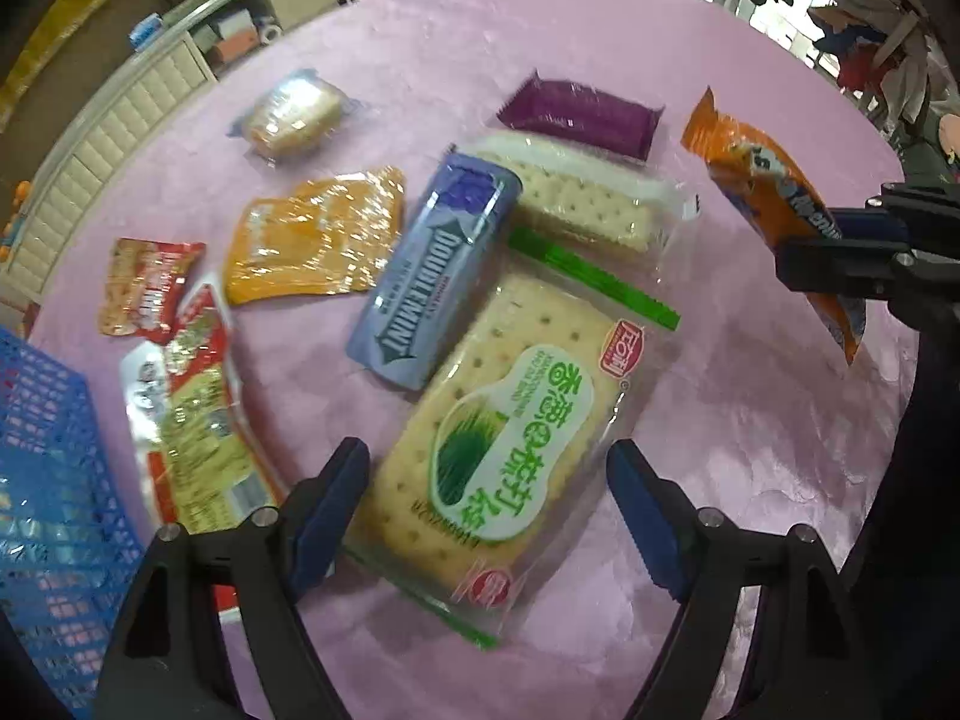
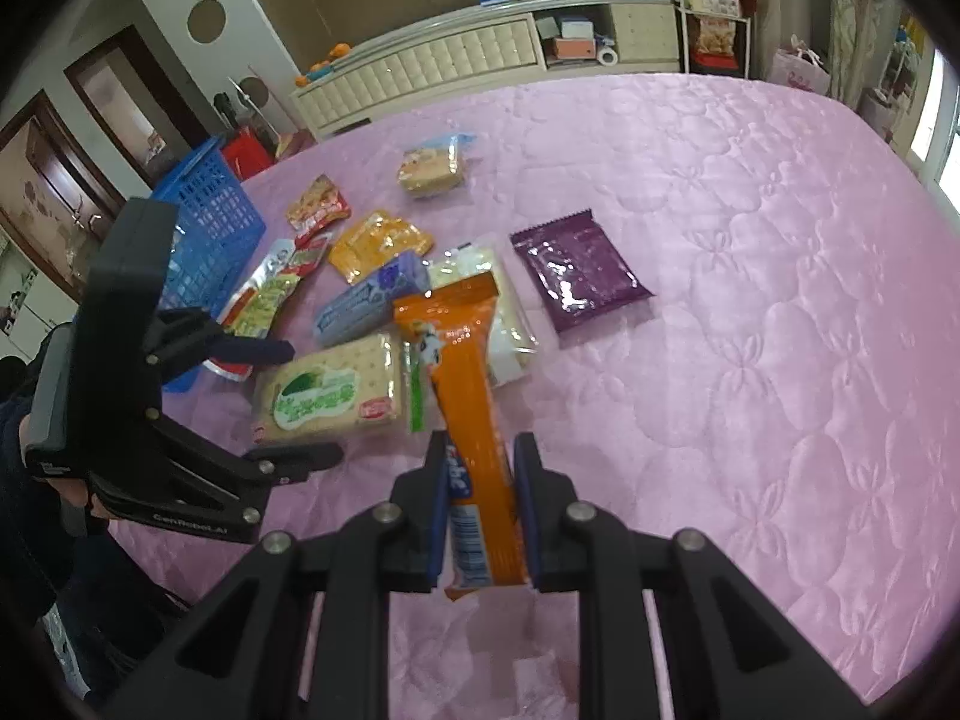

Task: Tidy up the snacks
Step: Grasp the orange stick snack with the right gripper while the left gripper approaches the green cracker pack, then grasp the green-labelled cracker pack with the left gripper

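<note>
The right gripper (image 2: pixel 480 468) is clamping the lower part of an orange snack packet (image 2: pixel 465 372), lifting it clear of the pink quilted surface (image 2: pixel 750 300). The left gripper (image 1: pixel 489 486) is hanging wide open, straddling a green-labelled cracker pack (image 1: pixel 498 438) without pressing it. The other snacks are lying toward the surface's left edge; its right half is lying bare. A blue basket (image 2: pixel 210 222) is standing at that left edge, its contents unclear.
</note>
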Motion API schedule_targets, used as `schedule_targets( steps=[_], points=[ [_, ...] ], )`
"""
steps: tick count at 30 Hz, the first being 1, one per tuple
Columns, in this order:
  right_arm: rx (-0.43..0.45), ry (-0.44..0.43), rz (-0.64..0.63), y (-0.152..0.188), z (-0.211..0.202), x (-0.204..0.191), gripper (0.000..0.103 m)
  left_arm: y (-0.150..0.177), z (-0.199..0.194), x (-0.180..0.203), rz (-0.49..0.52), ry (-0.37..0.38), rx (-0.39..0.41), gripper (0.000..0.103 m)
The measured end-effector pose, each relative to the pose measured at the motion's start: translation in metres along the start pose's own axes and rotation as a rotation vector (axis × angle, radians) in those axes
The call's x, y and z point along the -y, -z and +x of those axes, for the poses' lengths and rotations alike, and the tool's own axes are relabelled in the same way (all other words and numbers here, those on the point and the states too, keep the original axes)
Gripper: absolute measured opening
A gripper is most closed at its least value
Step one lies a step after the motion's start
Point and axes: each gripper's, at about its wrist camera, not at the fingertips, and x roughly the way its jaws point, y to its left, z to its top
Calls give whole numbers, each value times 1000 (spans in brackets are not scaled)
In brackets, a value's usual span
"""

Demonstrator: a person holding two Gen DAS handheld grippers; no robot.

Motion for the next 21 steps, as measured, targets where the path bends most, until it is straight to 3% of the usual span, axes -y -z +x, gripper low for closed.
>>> schedule_targets(
  steps=[6, 8, 10, 12, 21],
  points=[
    [-20, -3, 13, 2, 6, 3, 24, -4, 2, -5, -32, 58, -4, 80],
    [-18, -19, 20, 2, 6, 4, 24, -4, 1, -6, -24, 59, -5, 76],
    [-21, -19, 17, 2, 6, 4, 24, -3, 0, -9, -18, 44, -8, 65],
    [-24, -18, 16, 3, 6, 4, 24, 0, -3, -10, -37, 55, -12, 62],
    [-80, -16, 2, 17, 10, -12, 24, 27, -19, 2, -104, 61, 39, 60]
  ],
)
